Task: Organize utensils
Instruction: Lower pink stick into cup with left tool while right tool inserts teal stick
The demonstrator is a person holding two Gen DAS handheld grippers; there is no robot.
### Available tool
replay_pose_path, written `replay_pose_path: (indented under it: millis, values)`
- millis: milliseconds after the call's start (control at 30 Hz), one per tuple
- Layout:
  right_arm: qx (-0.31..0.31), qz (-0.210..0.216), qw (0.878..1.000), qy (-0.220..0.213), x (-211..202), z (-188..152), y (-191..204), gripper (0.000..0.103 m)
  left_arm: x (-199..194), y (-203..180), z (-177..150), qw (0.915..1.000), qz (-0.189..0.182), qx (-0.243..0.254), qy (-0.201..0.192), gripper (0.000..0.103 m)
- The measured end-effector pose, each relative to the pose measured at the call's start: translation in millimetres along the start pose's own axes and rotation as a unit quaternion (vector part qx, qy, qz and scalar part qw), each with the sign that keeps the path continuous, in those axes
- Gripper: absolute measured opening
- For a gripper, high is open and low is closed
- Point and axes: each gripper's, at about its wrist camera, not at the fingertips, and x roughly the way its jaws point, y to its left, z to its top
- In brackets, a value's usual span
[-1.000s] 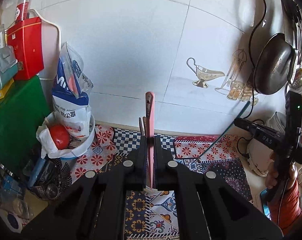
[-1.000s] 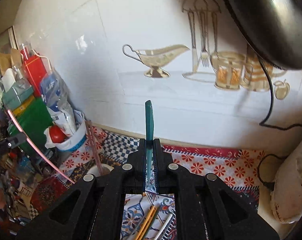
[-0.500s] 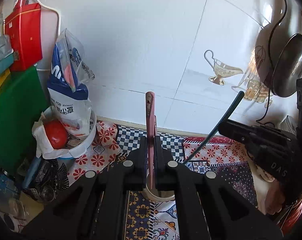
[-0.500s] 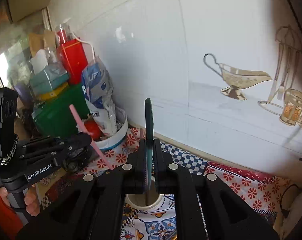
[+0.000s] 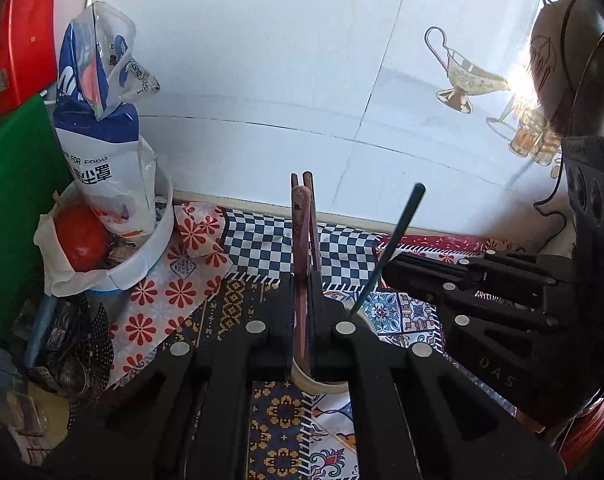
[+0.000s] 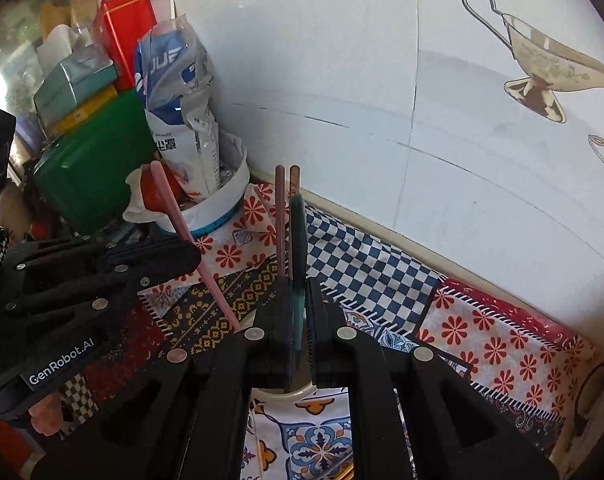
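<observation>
A cream cup (image 5: 325, 386) on the patterned cloth (image 5: 262, 248) serves as the landmark, w/ two handheld grippers converging above it.

Far left of the cup, a green box (image 6: 90, 160) stands under a red tin (image 6: 122, 28) and a teal box (image 6: 74, 84). Nearer, still left of the cup, a white bowl (image 5: 150, 248) holds a blue-and-white food bag (image 5: 102, 152) and a red tomato (image 5: 82, 240).

The left gripper (image 5: 302, 320), seen from the right wrist cam at (image 6: 182, 256), sits left of and above the cup, jaws clamped on a pink utensil (image 5: 302, 280). That utensil (image 6: 190, 240) slants down-right, its lower end reaching the cup's rim area; whether it touches the bottom can't be told.

Directly above the cup, two brownish chopsticks (image 6: 286, 216) stand near upright, lower ends hidden behind the gripper fingers.

The right gripper (image 6: 298, 320), shown in the left cam at (image 5: 389, 270), comes in from the cup's right, jaws pressed together on a dark teal utensil (image 6: 298, 264). In the left view the teal utensil (image 5: 393, 240) tilts up-right, tip pointing down at the cup's rim.

Behind the cup, white wall tiles (image 5: 282, 60) carry a gravy-boat decal (image 6: 541, 68). Right of the cup the cloth runs on in red floral print. Near the bottom edge, yellow sticks (image 6: 343, 472) lie on the cloth, mostly hidden.
</observation>
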Motion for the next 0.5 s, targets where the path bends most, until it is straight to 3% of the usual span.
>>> replay_pose_path:
  millis: [500]
  values:
    - [0.003,-0.007,1.000,-0.005,-20.8,-2.2,7.0,0.006,-24.3,-12.8,3.7,0.9997,0.003,0.021,-0.015,0.007]
